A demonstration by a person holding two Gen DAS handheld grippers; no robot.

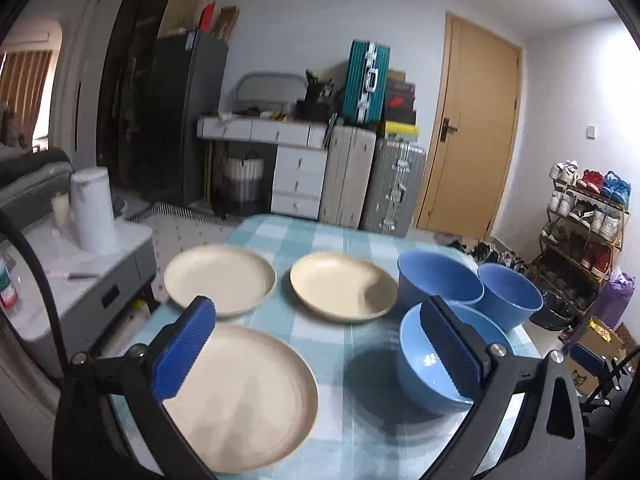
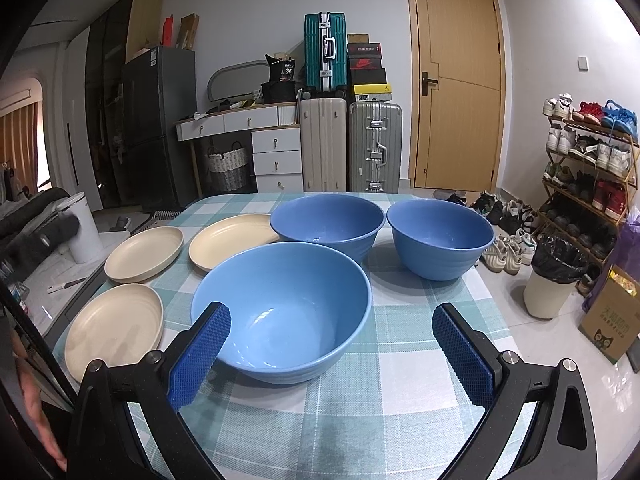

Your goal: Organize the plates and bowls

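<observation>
Both jaws are spread wide and hold nothing. Three plates (image 1: 240, 396) and three bowls (image 2: 280, 308) sit apart on the bench (image 2: 400, 400).

Three cream plates and three blue bowls on a checked tablecloth.

The plates: one (image 2: 114, 330) at the table's near left edge, one (image 2: 144, 254) by the far left edge, one (image 2: 232, 246) toward the middle of the far side. The bowls: a lighter blue one (image 2: 280, 310) nearest the front edge, a darker one (image 2: 327, 220) behind it, another (image 2: 440, 238) at the far right edge. Two open grippers, one per view, each with two blue pads.
</observation>
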